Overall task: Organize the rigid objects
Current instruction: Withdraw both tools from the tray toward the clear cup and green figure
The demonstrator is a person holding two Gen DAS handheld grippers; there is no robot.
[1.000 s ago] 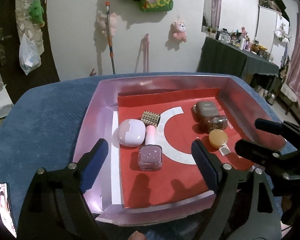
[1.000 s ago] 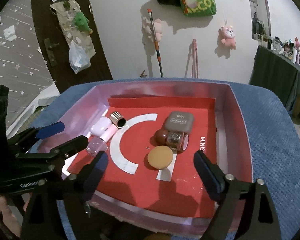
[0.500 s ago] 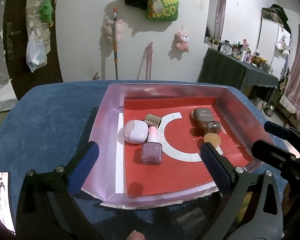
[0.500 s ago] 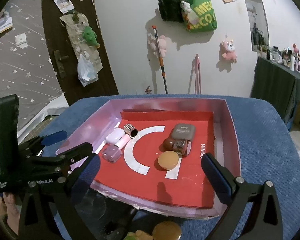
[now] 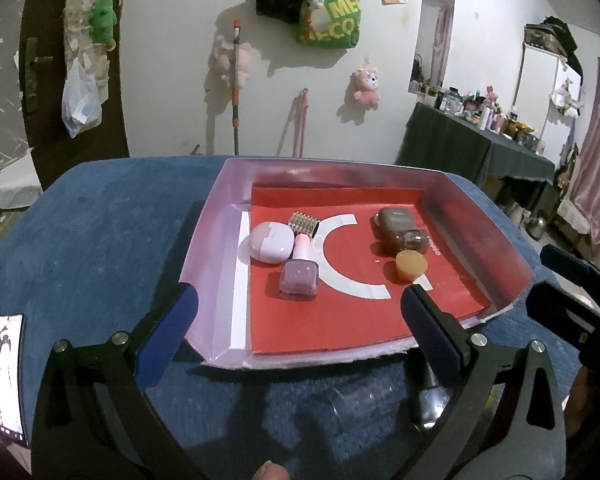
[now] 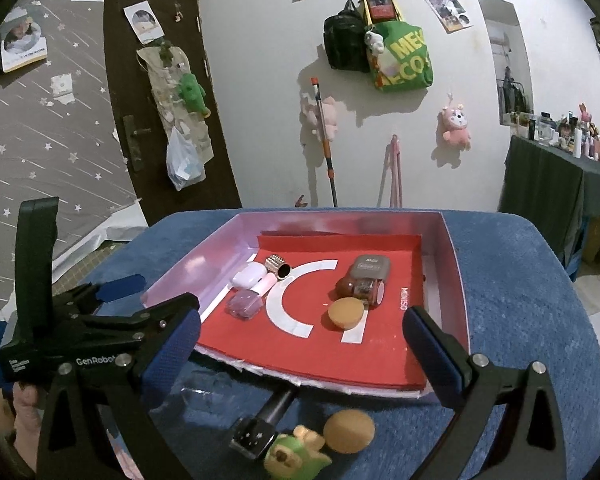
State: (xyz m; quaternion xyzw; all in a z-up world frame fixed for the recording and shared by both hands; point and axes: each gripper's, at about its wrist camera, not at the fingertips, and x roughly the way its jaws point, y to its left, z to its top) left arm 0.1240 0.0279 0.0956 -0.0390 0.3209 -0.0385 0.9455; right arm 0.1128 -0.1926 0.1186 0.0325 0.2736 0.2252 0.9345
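The fingers (image 5: 168, 332) of our left gripper (image 5: 298, 336) stand wide apart and hold nothing; the fingers (image 6: 430, 350) of our right gripper (image 6: 300, 350) are equally wide and empty. Both grippers hover over the near edge of the blue bench (image 5: 100, 240), short of the tray.

Nearest to us, on the bench in front of the tray, lie several loose items: a clear glass bottle (image 6: 204, 390) on its side, a dark bottle with a star-marked cap (image 6: 260, 428), a green toy figure (image 6: 296, 456) and a tan round piece (image 6: 349, 430). In the right wrist view these lie between the right gripper's fingers and the tray's near wall. A phone (image 5: 8, 372) lies at the bench's left edge.

Beyond them sits the pink tray (image 5: 216, 240) with a red liner (image 5: 340, 320). On its left side we see a square lilac bottle (image 5: 299, 280), a pink tube (image 5: 301, 246) just behind it, a lilac earbud case (image 5: 271, 242) beside that, and a studded metal cap (image 5: 303, 223) at the rear. On its right side we see a tan disc (image 5: 411, 265), a brown glass jar (image 5: 408, 240) on its side, and a grey-brown case (image 5: 392, 218) behind.

Farther off, a mop (image 5: 236, 88) leans on the wall, with a green bag (image 5: 332, 20) hung above.
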